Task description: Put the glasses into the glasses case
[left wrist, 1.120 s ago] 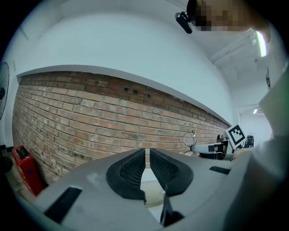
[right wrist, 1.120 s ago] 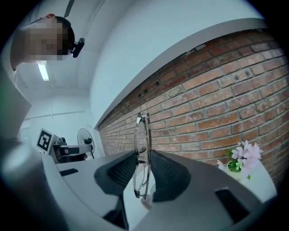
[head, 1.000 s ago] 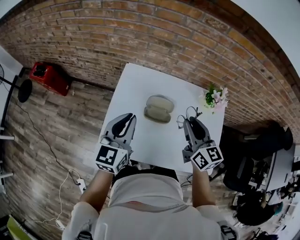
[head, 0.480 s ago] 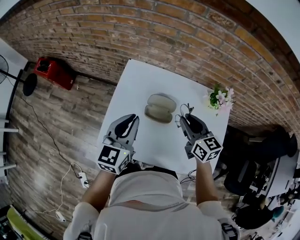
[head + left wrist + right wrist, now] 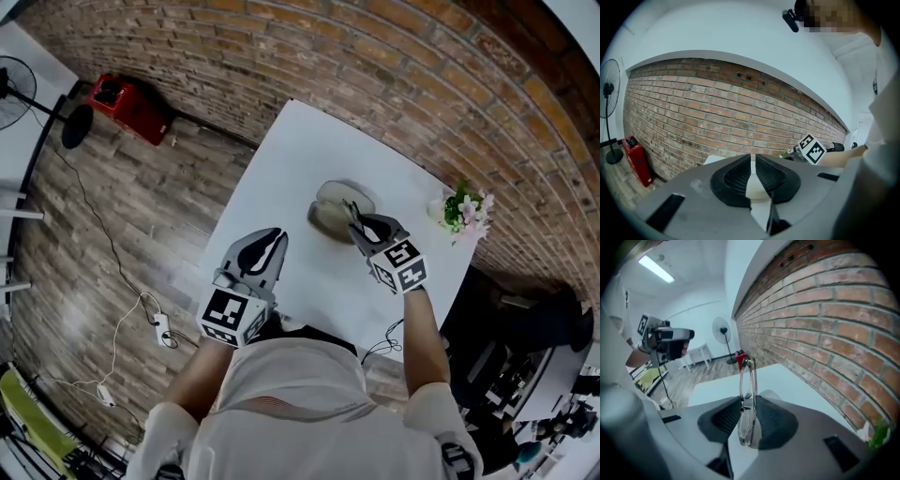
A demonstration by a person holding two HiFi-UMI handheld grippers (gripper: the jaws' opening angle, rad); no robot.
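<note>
White shirt (image 5: 281,398); left gripper (image 5: 274,236) and right gripper (image 5: 355,218) grey, fingers (image 5: 733,180) black.

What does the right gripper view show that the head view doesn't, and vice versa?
Right gripper view only: the jaws of the right gripper pressed on the glasses, which stand edge-on between them; a ceiling light strip.
Head view only: the glasses case lying just under that gripper's tips; a power strip on the floor.
Both: white table, brick wall, red box, flowers, left gripper.
</note>
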